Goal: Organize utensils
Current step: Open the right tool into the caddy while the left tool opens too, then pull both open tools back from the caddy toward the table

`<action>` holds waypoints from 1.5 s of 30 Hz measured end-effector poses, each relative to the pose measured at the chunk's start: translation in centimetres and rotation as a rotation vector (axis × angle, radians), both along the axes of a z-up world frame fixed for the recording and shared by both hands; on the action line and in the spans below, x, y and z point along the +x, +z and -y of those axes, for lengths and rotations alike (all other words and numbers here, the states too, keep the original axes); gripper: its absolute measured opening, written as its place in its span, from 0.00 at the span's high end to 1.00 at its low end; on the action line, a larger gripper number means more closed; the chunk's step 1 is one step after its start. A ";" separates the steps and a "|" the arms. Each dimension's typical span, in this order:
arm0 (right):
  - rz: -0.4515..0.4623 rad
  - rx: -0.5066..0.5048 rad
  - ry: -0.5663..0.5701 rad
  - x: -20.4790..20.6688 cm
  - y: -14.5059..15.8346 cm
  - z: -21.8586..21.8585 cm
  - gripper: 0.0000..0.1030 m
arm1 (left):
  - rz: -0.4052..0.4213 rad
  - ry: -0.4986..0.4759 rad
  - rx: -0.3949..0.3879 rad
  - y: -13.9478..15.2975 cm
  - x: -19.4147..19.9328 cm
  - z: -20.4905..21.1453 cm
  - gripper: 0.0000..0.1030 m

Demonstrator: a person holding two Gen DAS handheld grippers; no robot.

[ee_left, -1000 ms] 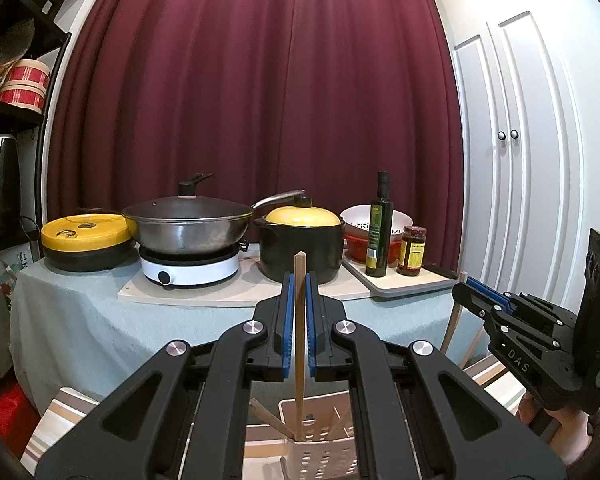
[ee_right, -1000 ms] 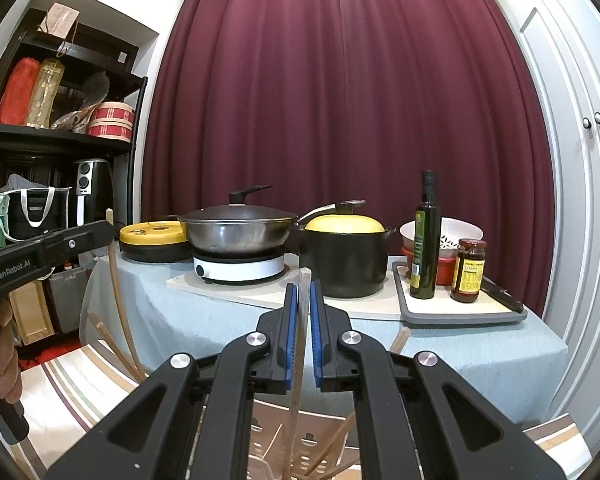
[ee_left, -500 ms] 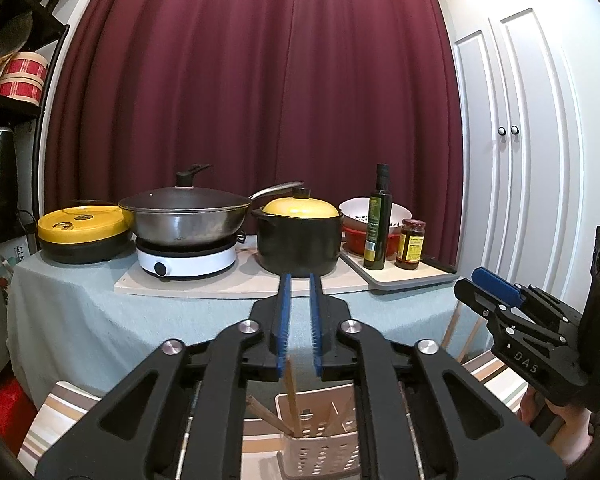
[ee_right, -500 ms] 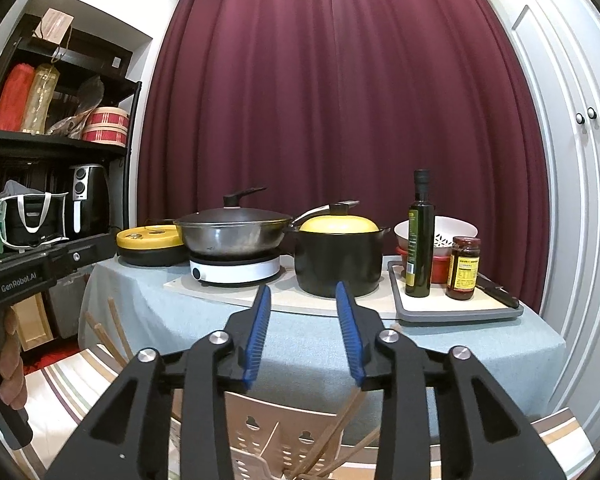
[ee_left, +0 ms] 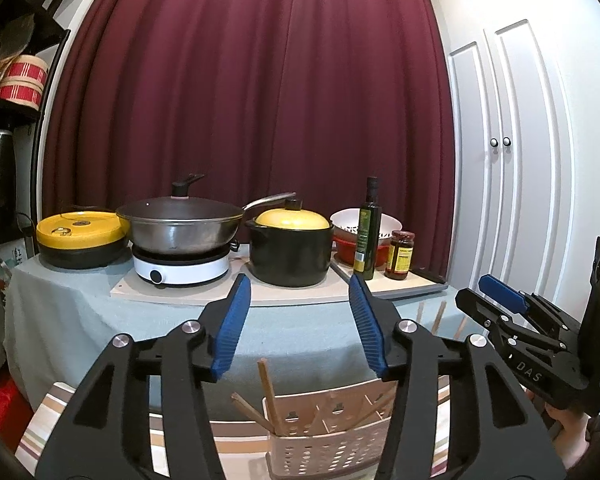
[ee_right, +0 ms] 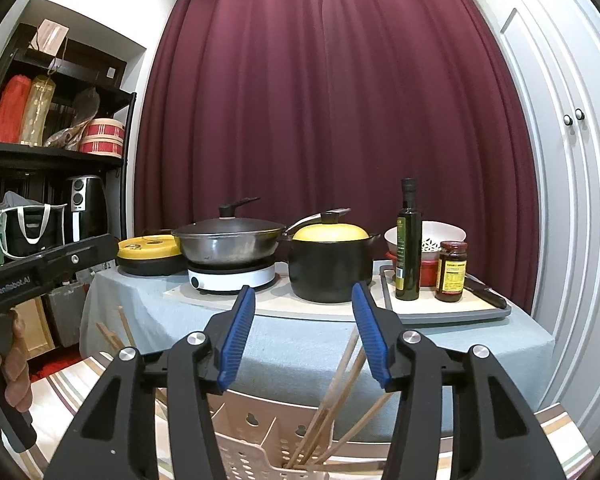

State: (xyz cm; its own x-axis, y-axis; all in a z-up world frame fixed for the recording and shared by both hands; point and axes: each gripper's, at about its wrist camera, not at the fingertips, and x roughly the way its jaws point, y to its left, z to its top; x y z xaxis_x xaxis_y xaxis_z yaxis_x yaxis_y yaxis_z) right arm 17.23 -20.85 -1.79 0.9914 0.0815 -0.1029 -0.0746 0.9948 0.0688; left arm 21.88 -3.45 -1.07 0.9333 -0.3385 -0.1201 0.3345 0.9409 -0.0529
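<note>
Standing tilted in the perforated beige caddy, wooden chopsticks sit below the left gripper, fingers spread, empty. Right gripper likewise released, over more chopsticks. Only the right view shows the hand gripping the left handle.
</note>
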 end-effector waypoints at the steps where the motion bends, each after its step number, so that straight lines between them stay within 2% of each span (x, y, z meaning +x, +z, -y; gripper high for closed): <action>1: -0.001 0.003 -0.001 -0.1 0.1 0.2 0.51 | 0.003 0.000 0.000 0.1 -0.3 0.0 0.48; 12: -0.015 0.014 -0.020 -3.7 0.3 1.2 0.47 | 0.011 0.006 0.013 0.6 -4.9 0.4 0.45; 14: -0.020 0.013 -0.025 -4.4 0.2 1.4 0.47 | 0.007 0.010 0.015 0.4 -6.1 0.5 0.41; 23: -0.074 0.020 -0.043 -7.8 -1.5 2.2 0.47 | -0.046 0.031 0.012 -1.4 -9.9 -0.1 0.40; 33: -0.190 0.005 -0.041 -11.5 -5.7 1.5 0.47 | -0.155 0.048 0.042 -6.1 -13.7 -0.2 0.39; 45: -0.357 -0.014 -0.005 -15.7 -13.4 0.7 0.47 | -0.345 0.002 0.127 -16.0 -17.0 0.9 0.39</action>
